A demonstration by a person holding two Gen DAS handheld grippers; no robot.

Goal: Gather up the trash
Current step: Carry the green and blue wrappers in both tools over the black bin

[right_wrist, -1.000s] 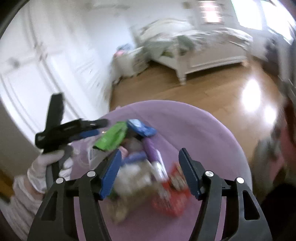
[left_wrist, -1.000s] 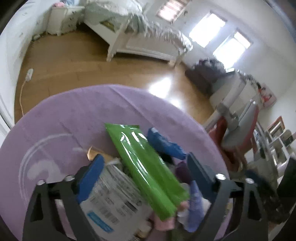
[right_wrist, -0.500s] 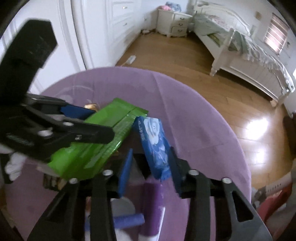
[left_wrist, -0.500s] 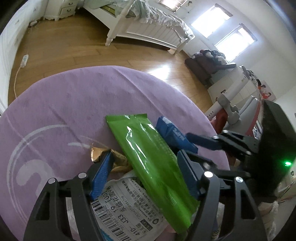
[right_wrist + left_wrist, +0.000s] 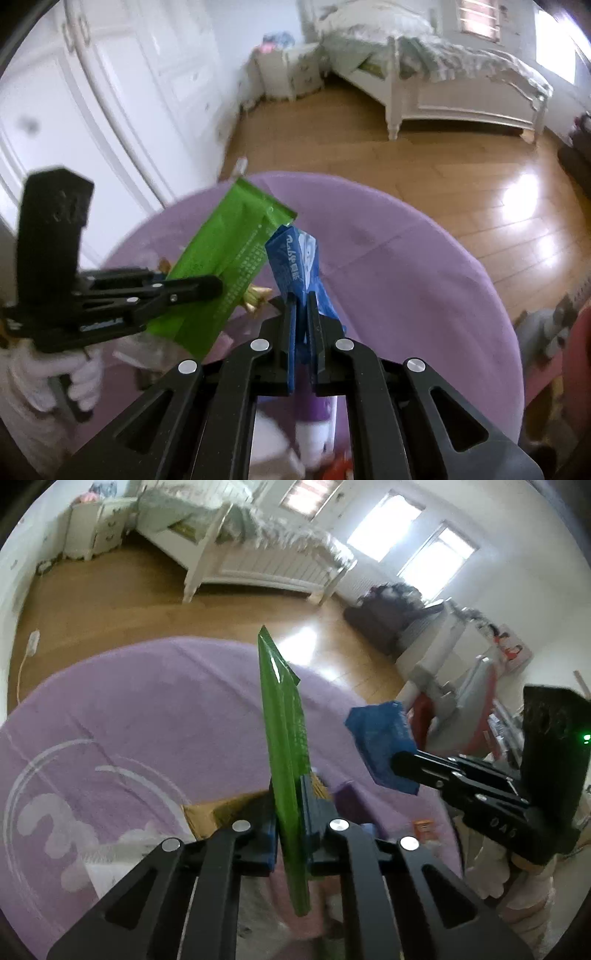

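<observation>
Covering wooden floor (image 5: 110, 602), round purple rug (image 5: 147, 701), white bed (image 5: 461, 88) behind, left claw (image 5: 291, 812) clamping green wrapper (image 5: 284, 746), right claw (image 5: 301, 314) clamping blue packet (image 5: 295, 258).

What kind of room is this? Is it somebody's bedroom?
Most likely a bedroom. A white bed with rumpled bedding stands on a wooden floor, a small white nightstand sits beside it, and a round purple rug lies in front.

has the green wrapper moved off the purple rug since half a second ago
Yes. The green wrapper lay flat in the pile on the purple rug; now it stands edge-on above it, clamped in the left hand-held gripper.
</observation>
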